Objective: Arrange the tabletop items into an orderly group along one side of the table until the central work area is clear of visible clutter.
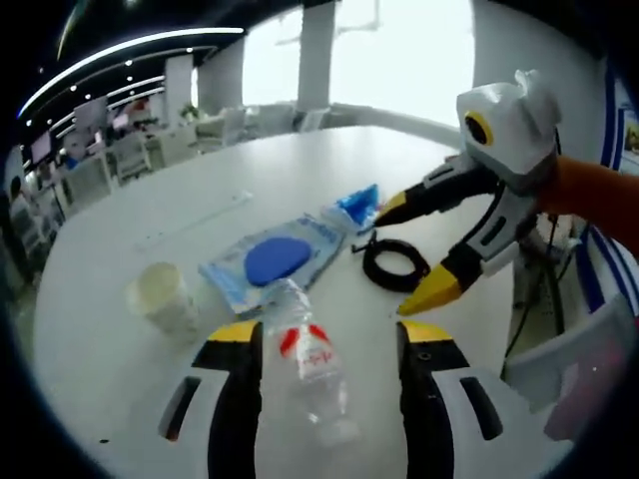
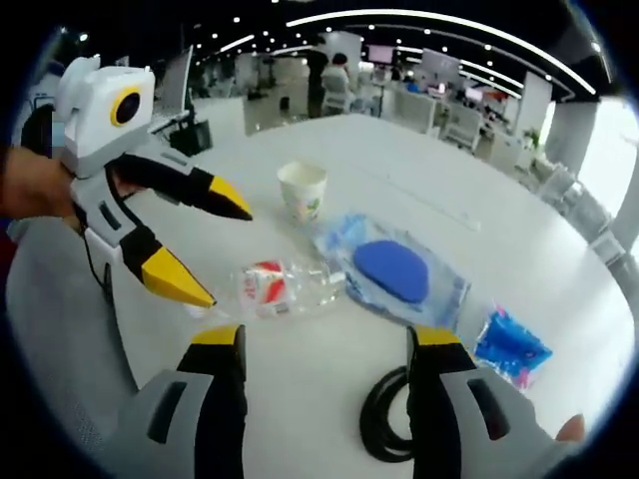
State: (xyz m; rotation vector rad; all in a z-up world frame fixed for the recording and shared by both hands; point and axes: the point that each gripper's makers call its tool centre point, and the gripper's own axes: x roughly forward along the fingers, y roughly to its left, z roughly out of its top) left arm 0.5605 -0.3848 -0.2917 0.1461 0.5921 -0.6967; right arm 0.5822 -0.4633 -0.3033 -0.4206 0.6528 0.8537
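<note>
A clear plastic bottle (image 1: 312, 364) with a red label lies on its side on the white table (image 1: 110, 399), between the wide jaws of my open left gripper (image 1: 329, 337). Past it are a paper cup (image 1: 160, 297), a clear bag with a blue disc (image 1: 275, 259), a small blue packet (image 1: 357, 207) and a coiled black cable (image 1: 394, 265). My right gripper (image 1: 409, 254) hangs open over the cable. In the right gripper view, my right gripper (image 2: 327, 339) is open above the cable (image 2: 384, 419), and the left gripper (image 2: 220, 254) stands open by the bottle (image 2: 285, 284).
A thin white strip (image 1: 195, 220) lies farther out on the table. Office chairs and desks stand beyond the table's far edge. A chair back (image 1: 574, 364) is close at the near right. Bare tabletop lies at the left (image 1: 90, 369).
</note>
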